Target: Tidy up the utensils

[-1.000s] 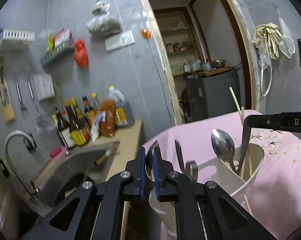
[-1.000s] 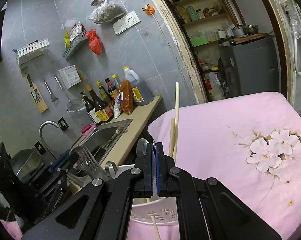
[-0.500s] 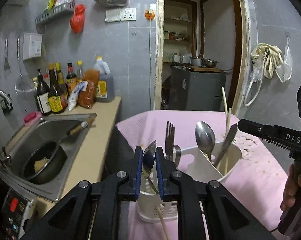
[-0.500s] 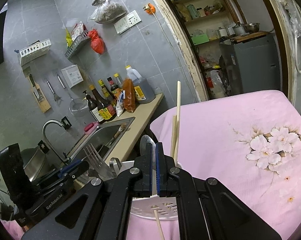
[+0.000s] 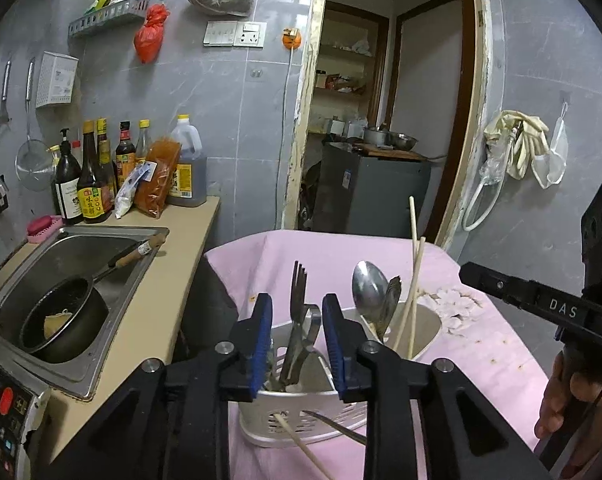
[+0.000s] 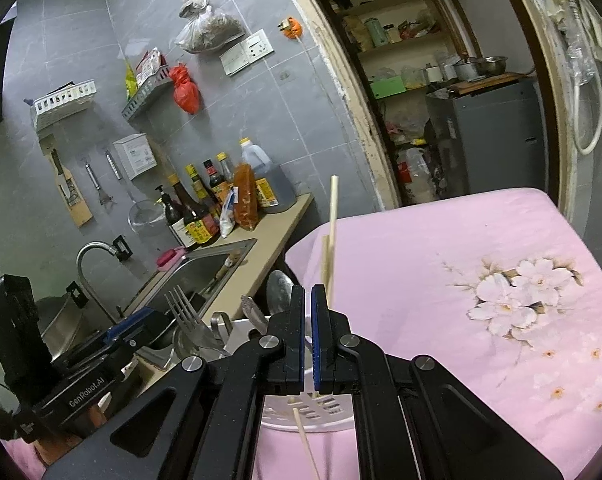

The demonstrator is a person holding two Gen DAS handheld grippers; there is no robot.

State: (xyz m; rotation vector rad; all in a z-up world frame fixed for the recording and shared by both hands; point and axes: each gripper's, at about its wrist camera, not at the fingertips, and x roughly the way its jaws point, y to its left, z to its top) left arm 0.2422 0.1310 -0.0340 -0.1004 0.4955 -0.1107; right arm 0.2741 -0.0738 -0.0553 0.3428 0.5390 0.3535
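I am holding my left gripper [image 5: 294, 342] spread and empty over the utensil holder [image 5: 429, 330], where forks [image 5: 299, 304] and spoons [image 5: 367, 288] are standing. My right gripper [image 6: 307, 340] is pressed together, empty. I think a chopstick [image 5: 301, 444] beside the holder is waiting next.

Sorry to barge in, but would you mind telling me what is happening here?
A person is sorting cutlery into a white utensil holder on a pink tablecloth, holding tongs in each hand. The left tongs are open over the compartment with the fork, gripping nothing. The right tongs are shut, empty as far as I can see. A spoon and chopsticks already stand in the holder.
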